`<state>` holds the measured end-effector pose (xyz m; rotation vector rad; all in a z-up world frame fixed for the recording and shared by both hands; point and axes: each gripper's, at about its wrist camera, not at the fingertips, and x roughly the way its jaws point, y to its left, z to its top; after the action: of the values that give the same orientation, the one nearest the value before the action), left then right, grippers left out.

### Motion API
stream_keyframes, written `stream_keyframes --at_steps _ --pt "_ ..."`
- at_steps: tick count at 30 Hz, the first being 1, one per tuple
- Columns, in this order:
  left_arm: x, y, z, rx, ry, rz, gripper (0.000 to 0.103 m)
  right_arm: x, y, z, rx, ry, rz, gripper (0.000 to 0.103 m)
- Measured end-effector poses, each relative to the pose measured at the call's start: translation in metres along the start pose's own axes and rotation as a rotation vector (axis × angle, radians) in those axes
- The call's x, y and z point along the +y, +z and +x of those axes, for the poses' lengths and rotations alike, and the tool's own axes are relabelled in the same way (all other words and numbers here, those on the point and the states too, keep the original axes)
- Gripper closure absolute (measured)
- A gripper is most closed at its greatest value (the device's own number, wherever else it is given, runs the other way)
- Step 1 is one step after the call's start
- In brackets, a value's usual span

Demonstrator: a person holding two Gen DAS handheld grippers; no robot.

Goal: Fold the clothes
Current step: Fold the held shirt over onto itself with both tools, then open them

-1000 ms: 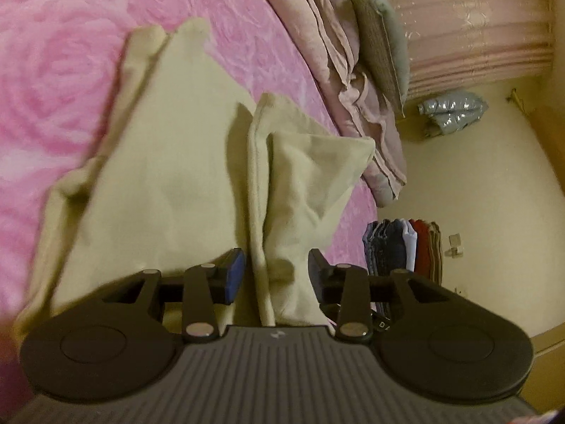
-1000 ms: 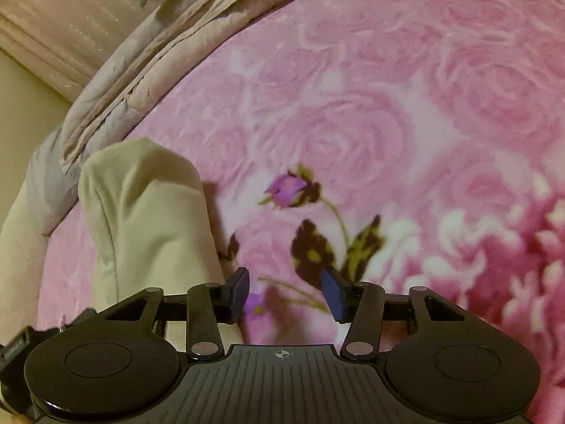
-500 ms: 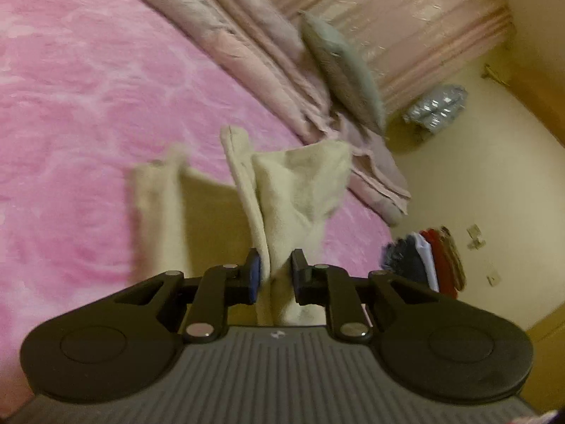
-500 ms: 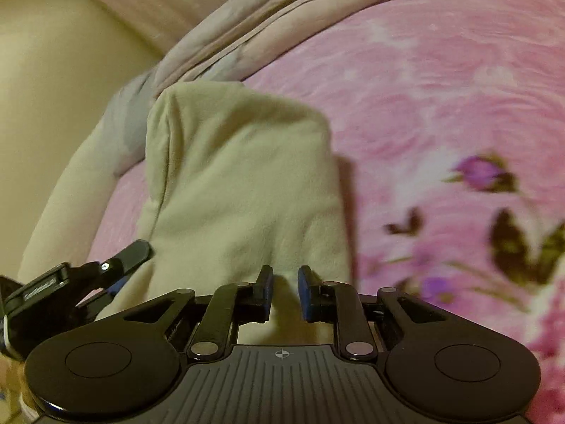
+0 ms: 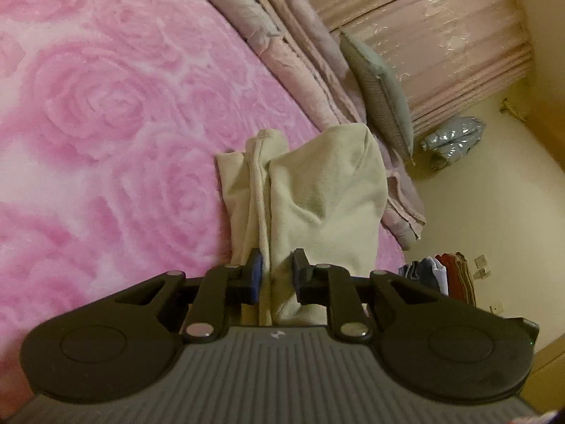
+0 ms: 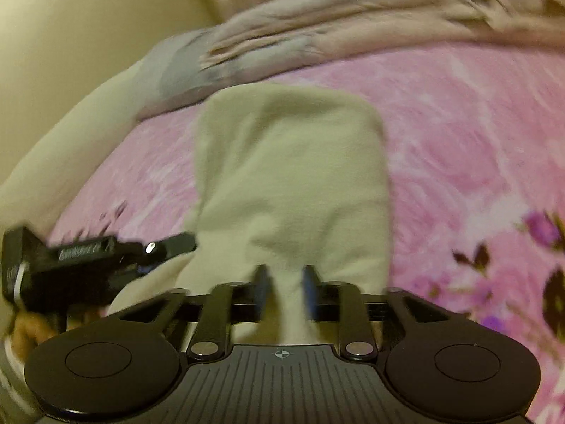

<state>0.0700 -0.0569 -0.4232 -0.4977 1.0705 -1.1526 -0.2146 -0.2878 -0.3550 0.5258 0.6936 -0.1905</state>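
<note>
A cream garment (image 5: 317, 190) is seen folded into a narrow bundle on a pink rose-patterned blanket (image 5: 106, 106), near the edge of the bed, with its near end hidden behind the gripper bodies in both views. Its long axis is run away from the cameras toward the bunched pinkish quilt (image 5: 300, 53) and a grey cushion (image 5: 381, 84) beyond it. In the left wrist view, the left gripper (image 5: 276, 275) is shown narrowly parted and opening, with a fold of the garment between its jaws; whether the pads are pressed on the cloth cannot be told. A stack of folded clothes (image 5: 438, 275) is partly cut off behind that gripper's right finger. The right wrist view is blurred by motion. There the right gripper (image 6: 285, 291) is seen opening, moderately wide, with cloth between the jaws and gaps visible beside the pads.
</note>
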Motion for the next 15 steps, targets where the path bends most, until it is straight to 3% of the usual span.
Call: stream_keyframes --at_steps 2,5,8,10,11,15 --pt "-0.009 0.004 0.000 0.016 0.032 0.023 0.078 0.002 0.000 -0.003 -0.005 0.038 -0.037 0.032" --pt "-0.028 0.020 -0.010 -0.007 0.087 0.067 0.075 -0.008 0.008 -0.020 -0.064 0.012 -0.003 0.032" --pt "-0.048 0.038 -0.015 -0.038 0.072 0.097 0.072 -0.040 0.025 -0.040 -0.157 -0.016 0.140 0.032" --pt "-0.070 0.047 -0.006 -0.022 0.036 0.146 0.073 -0.062 0.037 -0.042 -0.185 -0.062 0.190 0.043" --pt "-0.081 0.050 0.001 -0.010 0.016 0.172 0.073 -0.071 0.042 -0.039 -0.191 -0.082 0.200 0.059" --pt "-0.119 0.051 0.047 0.011 0.027 0.271 0.073 -0.092 0.057 -0.016 -0.215 -0.095 0.242 0.063"
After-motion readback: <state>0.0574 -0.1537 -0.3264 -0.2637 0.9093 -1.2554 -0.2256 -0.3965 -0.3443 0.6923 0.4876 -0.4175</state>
